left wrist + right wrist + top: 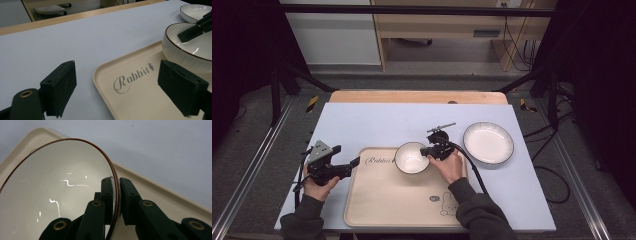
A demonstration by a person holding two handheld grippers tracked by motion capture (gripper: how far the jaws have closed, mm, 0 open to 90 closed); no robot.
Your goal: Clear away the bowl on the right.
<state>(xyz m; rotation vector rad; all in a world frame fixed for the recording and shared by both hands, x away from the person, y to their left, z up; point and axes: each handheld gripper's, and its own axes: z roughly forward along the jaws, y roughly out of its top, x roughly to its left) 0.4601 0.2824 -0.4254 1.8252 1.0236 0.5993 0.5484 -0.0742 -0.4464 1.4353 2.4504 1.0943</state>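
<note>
Your right gripper [116, 200] pinched bowl [411, 159] rim at its 3 o'clock, bowl sitting on tray [377, 200] far edge, likely for placement. Your left gripper [117, 87] gaped empty over tray's 9 o'clock corner, perhaps steadying; plate [488, 143] off-tray at 2 o'clock.

Even overhead light (dark surroundings)

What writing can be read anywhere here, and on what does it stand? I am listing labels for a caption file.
"Rabbit", in grey script with a small carrot after it, on the beige tray, near its far left corner.
A small rabbit drawing with a tiny mark beside it sits near the tray's front edge in the high view; any lettering there is too small to read.
</note>
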